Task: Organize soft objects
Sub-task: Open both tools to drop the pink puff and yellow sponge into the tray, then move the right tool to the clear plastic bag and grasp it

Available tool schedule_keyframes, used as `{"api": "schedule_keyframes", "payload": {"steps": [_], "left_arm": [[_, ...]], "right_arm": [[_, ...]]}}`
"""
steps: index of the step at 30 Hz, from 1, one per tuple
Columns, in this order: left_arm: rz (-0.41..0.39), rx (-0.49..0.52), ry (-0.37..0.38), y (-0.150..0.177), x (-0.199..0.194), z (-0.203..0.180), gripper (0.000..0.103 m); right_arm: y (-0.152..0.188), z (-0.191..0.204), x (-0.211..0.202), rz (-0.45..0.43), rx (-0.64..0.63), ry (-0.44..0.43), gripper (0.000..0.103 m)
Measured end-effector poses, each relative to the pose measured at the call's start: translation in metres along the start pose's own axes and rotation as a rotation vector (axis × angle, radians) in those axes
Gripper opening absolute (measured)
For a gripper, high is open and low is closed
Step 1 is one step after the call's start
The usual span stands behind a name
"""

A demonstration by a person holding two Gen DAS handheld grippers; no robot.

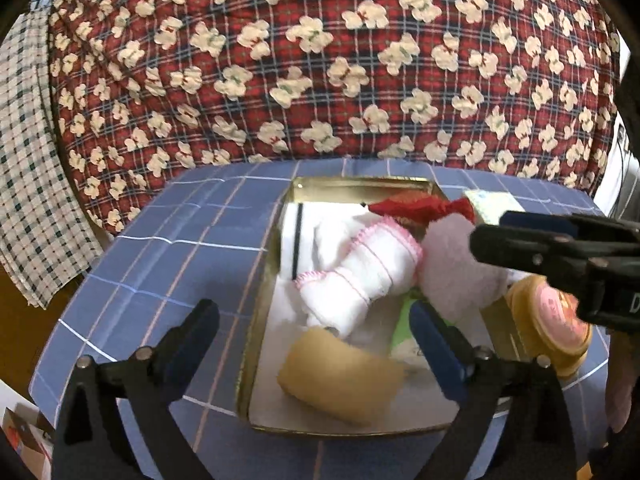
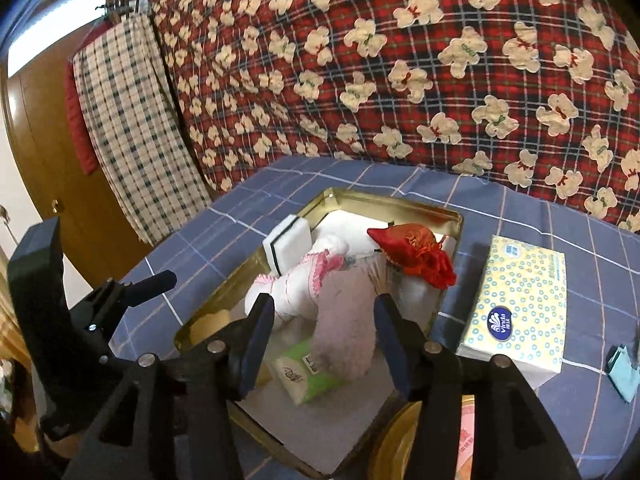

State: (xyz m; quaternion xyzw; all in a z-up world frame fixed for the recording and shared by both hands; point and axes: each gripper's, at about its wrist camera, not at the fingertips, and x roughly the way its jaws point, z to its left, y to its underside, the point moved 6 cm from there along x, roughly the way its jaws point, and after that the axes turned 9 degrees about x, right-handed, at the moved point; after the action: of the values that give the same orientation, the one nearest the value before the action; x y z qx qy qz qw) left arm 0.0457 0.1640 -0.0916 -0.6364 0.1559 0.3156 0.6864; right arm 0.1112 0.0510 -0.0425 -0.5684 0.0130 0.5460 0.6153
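The left tongs (image 1: 316, 344) stand wide apart with nothing between their pads, hanging over the near left part of a shallow gold tin (image 1: 256, 308) that sits on the desk (image 1: 168, 240), which is covered by a blue checked cloth. In the tin's near end lies a tan roll (image 1: 340, 380), and beside it a green tissue pack (image 2: 308, 376). The right tongs (image 2: 320, 340) are part open around a fluffy pink plush piece (image 2: 344, 320); its fur reaches both pads, but whether they press on it cannot be told. The plush rests on the green pack, by the tin's right edge. Just left of it lies a white cloth with pink stitched edging (image 1: 368, 264), rolled up across the tin's middle. Further back a white sponge block with a dark stripe (image 2: 288, 244) leans in the far left corner, and a red embroidered pouch (image 2: 420, 256) lies at the far right corner. Outside the tin, by its near right edge, stands a round gold-rimmed lid (image 1: 548, 324); further along the right side rests a dotted tissue box (image 2: 520, 304). Behind the desk rises a red plaid quilt with cream bears (image 1: 320, 60).
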Motion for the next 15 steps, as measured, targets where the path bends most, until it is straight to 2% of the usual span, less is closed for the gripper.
{"api": "schedule_keyframes", "payload": {"steps": [8, 12, 15], "left_arm": [[-0.087, -0.054, -0.016, -0.013, -0.019, 0.0, 0.1], [-0.134, -0.062, 0.026, -0.026, -0.025, -0.016, 0.101], [-0.141, -0.055, 0.083, -0.039, -0.023, -0.041, 0.101]], "right_arm": [[-0.005, -0.027, -0.022, -0.087, 0.065, 0.006, 0.056], [-0.006, -0.053, -0.037, -0.14, 0.101, 0.045, 0.056], [-0.007, -0.079, -0.048, -0.171, 0.133, 0.085, 0.056]]}}
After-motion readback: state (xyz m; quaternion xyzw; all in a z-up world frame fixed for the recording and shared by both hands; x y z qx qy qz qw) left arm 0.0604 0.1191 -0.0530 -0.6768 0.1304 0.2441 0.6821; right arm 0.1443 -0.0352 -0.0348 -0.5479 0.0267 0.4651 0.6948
